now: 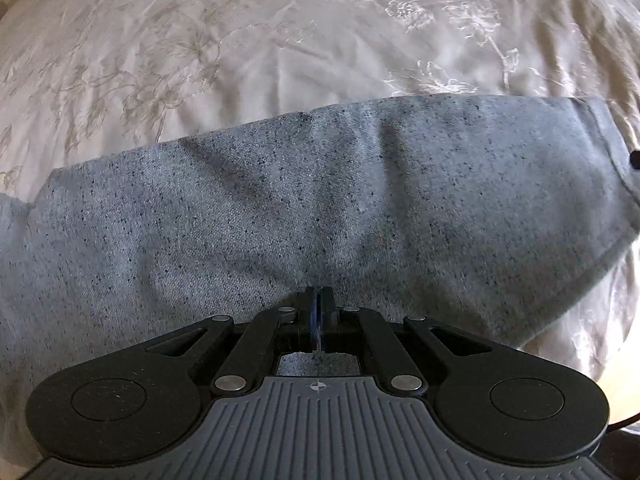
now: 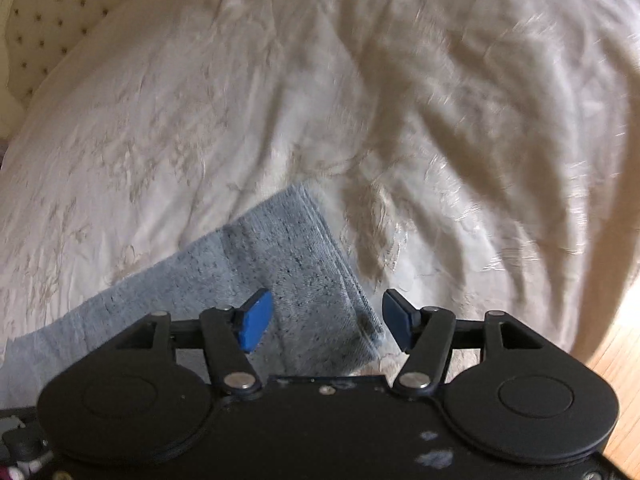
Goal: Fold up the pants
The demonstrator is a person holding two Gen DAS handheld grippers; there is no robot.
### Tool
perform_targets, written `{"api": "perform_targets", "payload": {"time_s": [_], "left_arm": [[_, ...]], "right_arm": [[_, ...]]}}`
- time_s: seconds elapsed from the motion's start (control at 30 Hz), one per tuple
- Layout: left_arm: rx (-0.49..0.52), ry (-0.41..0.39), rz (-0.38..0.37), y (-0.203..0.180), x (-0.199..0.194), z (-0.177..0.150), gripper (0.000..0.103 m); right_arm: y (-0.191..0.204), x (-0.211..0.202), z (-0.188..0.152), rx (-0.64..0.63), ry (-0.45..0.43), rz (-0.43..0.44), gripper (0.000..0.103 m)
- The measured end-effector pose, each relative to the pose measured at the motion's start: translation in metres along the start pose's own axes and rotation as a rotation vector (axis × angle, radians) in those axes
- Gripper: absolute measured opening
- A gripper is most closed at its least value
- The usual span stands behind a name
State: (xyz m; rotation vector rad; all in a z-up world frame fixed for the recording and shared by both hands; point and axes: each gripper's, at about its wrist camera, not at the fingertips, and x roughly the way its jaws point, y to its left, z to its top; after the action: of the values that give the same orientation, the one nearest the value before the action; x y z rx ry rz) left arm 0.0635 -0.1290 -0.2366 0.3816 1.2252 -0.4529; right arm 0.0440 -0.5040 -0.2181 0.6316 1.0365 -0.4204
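The left gripper (image 1: 319, 300) has its fingers pressed tight together, with a thin bit of grey cloth pinched between them. The grey pants (image 1: 280, 208) lie on the cream bedspread (image 1: 200, 40), from nine o'clock to three. The right gripper (image 2: 327, 320) has its blue pads (image 2: 256, 320) spread apart above the pants' ribbed end (image 2: 296, 240), holding nothing.

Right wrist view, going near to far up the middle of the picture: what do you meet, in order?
Right hand-held gripper, jaws open → grey pants, ribbed end → cream embroidered bedspread. The tufted headboard sits far off in the upper left corner.
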Motion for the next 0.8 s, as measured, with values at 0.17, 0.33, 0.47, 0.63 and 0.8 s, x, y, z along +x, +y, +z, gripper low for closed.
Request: {"api": "perform_targets", "payload": {"time_s": [0.17,0.33,0.47,0.63,0.8], "left_arm": [[-0.010,0.011,0.016,0.000,0.003,-0.001,0.003],[-0.022,0.021,0.033,-0.002,0.003,0.003,0.003],[-0.020,0.025,0.041,-0.002,0.000,0.010,0.003],[-0.016,0.028,0.062,-0.003,-0.006,0.019,0.003],[0.004,-0.050,0.043,-0.014,-0.020,0.029,0.003]], "right_arm": [[-0.014,0.023,0.006,0.036,0.087,0.077,0.067],[-0.026,0.030,0.015,0.090,0.112,0.182,0.042],[-0.020,0.024,0.025,0.029,0.132,0.282,0.011],[0.010,-0.004,0.034,-0.124,0.064,0.278,0.007],[-0.018,-0.006,0.030,-0.106,0.091,0.151,0.006]]}}
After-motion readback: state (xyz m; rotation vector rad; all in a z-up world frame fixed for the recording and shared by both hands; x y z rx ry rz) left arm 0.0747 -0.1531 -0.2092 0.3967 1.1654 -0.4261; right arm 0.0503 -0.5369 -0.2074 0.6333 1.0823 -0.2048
